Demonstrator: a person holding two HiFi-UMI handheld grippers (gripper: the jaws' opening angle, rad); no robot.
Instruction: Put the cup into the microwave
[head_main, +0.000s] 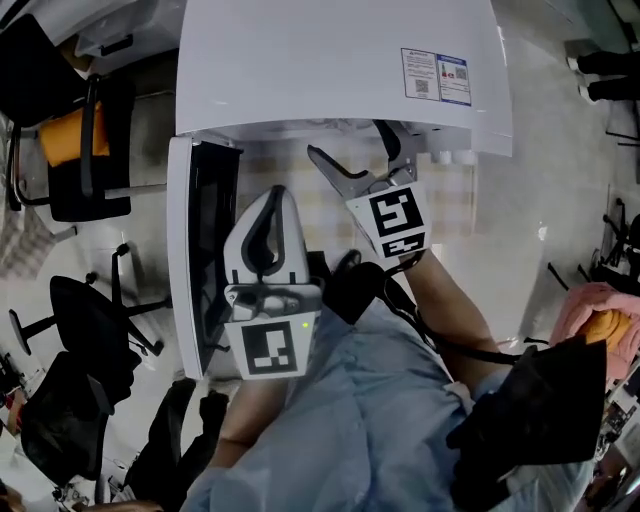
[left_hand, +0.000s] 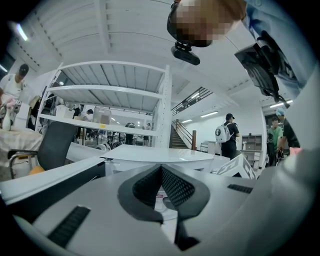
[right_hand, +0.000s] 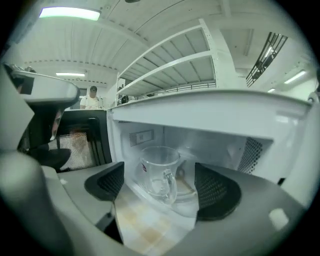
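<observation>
A clear glass cup (right_hand: 159, 172) with a handle stands upright inside the white microwave (right_hand: 215, 107), on its glass turntable. My right gripper (right_hand: 160, 189) is open just in front of the cavity; the cup sits beyond its pads (right_hand: 216, 192), touching neither. In the head view the right gripper (head_main: 357, 152) reaches under the microwave's (head_main: 340, 60) top edge, and the cup is hidden there. The microwave door (head_main: 195, 250) stands swung open at the left. My left gripper (head_main: 272, 200) is shut on nothing in front of the door, its pads (left_hand: 172, 185) pressed together.
The microwave rests on a checked tabletop (right_hand: 142, 220). Black office chairs (head_main: 85, 150) stand on the floor at the left, and a pink bundle (head_main: 598, 312) lies at the right. White shelving (left_hand: 115, 90) and several people show far off in the left gripper view.
</observation>
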